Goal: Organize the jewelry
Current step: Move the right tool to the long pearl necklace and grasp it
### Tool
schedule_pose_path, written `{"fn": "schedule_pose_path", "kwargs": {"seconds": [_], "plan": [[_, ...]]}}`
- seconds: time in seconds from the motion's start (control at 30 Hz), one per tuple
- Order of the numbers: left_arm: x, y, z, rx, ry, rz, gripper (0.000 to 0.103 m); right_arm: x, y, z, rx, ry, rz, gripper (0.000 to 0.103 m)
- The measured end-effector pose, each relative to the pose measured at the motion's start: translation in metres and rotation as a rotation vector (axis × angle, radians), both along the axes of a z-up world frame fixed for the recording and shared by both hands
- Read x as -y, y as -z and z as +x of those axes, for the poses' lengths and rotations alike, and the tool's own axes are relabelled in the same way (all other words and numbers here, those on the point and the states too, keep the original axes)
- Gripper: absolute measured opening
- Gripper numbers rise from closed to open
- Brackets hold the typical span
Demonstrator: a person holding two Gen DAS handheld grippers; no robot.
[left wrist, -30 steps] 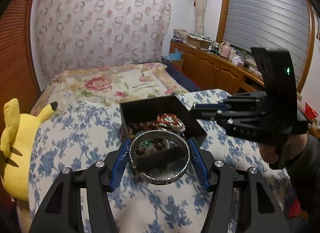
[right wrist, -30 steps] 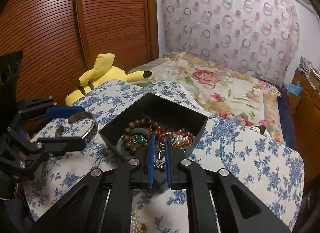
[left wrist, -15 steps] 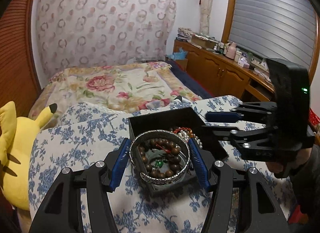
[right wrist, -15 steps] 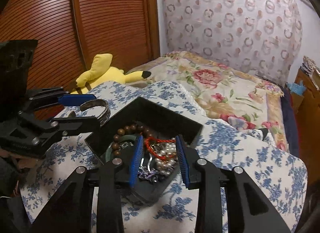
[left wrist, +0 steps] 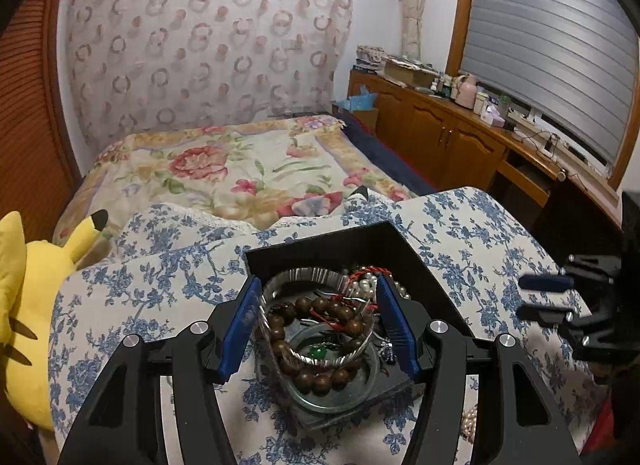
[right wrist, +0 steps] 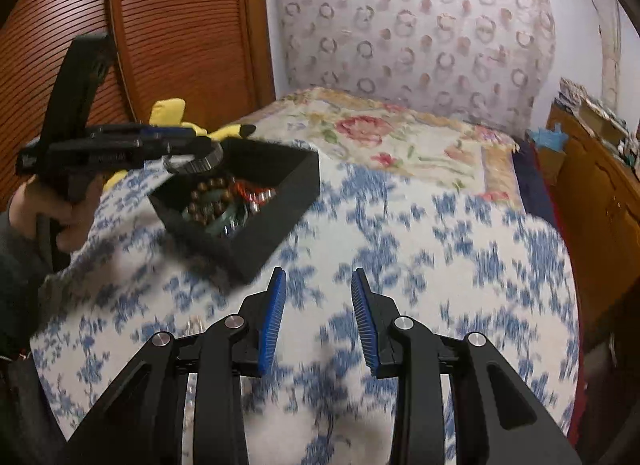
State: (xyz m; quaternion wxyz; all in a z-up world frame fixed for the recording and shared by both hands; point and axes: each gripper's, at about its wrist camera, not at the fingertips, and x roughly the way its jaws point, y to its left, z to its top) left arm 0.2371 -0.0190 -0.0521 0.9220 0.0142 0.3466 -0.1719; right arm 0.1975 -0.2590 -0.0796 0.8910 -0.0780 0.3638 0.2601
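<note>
Half the green bangle (left wrist: 362, 379) (under beads (left wrist: 316, 343)) hidden.

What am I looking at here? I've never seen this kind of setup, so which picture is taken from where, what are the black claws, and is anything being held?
There is no robot: a person holds a two-finger gripper in each hand, and a fisheye camera on each looks forward along its blue-padded fingers.

The left wrist view shows the left gripper holding a silver bangle between its pads, above a black box. The box already contains a brown bead bracelet, pearls and a glassy ring-shaped piece. The right gripper shows at that picture's right edge.

The right wrist view is motion-blurred. The right gripper has nothing between its pads; its jaws have just been opening. It is over the blue-flowered cloth, beside the box. At upper left the person's hand holds the left gripper and bangle over the box.

A yellow plush toy lies to the left.
</note>
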Motion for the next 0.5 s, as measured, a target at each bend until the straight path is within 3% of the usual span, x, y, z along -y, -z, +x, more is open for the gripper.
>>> {"fn": "schedule_pose_path", "kwargs": {"seconds": [0.03, 0.2, 0.33, 0.5], "plan": [[0.001, 0.000, 0.000, 0.001, -0.001, 0.003, 0.064, 0.002, 0.005, -0.005, -0.007, 0.003, -0.003, 0.036], [0.005, -0.001, -0.009, 0.019, -0.002, 0.021, 0.067, -0.001, 0.021, -0.024, -0.051, -0.019, -0.015, 0.036], [0.003, 0.000, -0.026, 0.021, 0.000, 0.019, 0.075, -0.010, 0.035, -0.041, -0.089, -0.049, -0.031, 0.036], [0.004, 0.014, -0.049, -0.014, 0.022, 0.024, 0.076, -0.020, 0.039, -0.053, -0.100, -0.070, -0.053, 0.036]]}}
